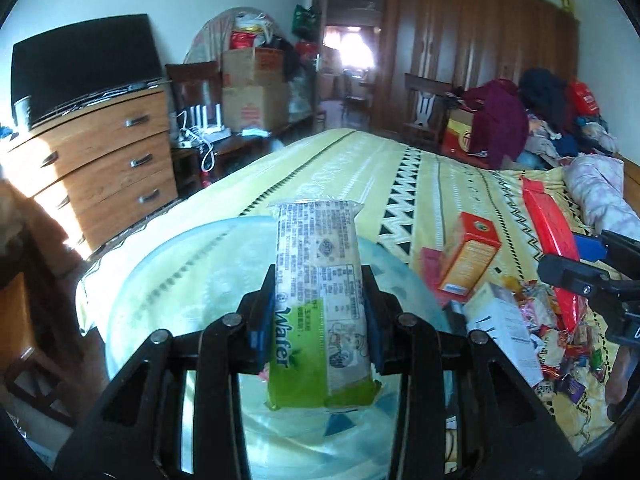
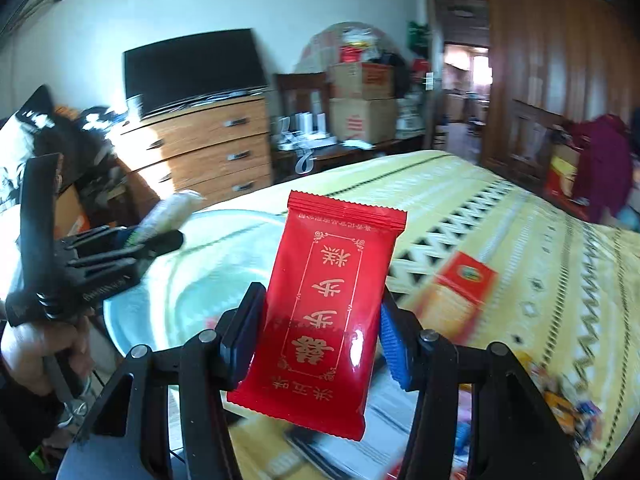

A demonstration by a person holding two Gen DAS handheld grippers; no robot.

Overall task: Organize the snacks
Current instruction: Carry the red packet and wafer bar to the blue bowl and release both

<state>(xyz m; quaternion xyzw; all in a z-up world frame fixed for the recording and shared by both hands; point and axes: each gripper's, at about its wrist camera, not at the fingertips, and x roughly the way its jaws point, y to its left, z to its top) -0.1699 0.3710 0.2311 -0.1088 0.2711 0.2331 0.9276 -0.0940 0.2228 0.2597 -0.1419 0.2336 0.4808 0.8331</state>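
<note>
Left tongs clench a green wafer pack, right tongs grip a red packet, both above the clear tub. Tub looks empty; loose snacks remain on the bed right of the left tongs, so sorting seems barely begun.

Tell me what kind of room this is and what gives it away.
Most likely a lived-in bedroom. A bed with a yellow patterned cover fills the middle, a long wooden wardrobe lines the far wall, and a chest of drawers carries a flat television. Clothes and cardboard boxes are piled around.
</note>
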